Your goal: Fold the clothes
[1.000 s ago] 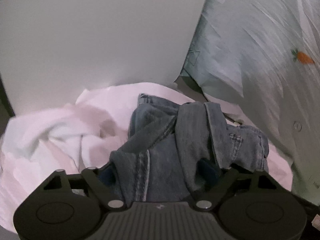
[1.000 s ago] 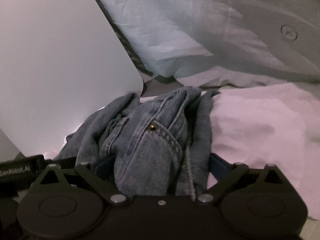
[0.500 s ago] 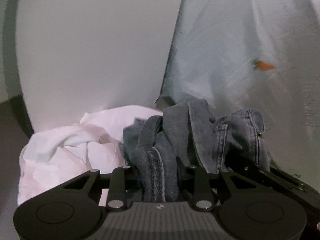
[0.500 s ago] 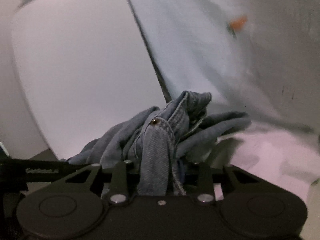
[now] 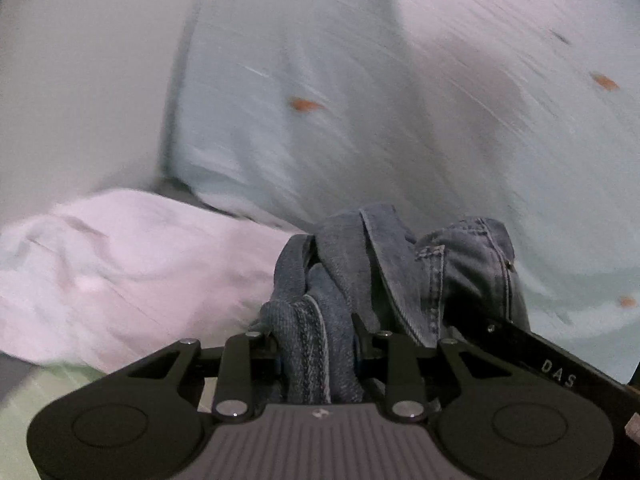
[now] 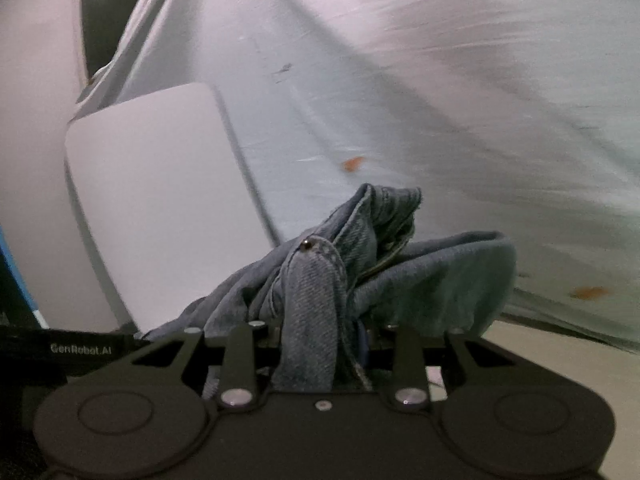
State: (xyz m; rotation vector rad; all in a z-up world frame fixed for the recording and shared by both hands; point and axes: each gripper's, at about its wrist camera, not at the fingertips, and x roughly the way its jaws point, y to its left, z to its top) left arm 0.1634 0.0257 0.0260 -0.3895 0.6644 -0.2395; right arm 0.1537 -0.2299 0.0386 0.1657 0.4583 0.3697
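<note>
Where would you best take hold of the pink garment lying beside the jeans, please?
Take the pink garment by its raised, rumpled edge on the left, coming from above; the folds there stand up enough to pinch. Both claws are already shut on the jeans.

A pale blue-green sheet (image 5: 400, 120) dotted with small orange marks (image 5: 305, 104) fills the space ahead of the left tool, blurred. To its left stands a plain white wall (image 5: 80, 80). Ahead of the right tool the same sheet (image 6: 440, 100) hangs in long folds, with a white rounded panel (image 6: 160, 200) to the left. A dark gap (image 6: 100, 20) with one bright spot shows above it. The light is dim.
</note>
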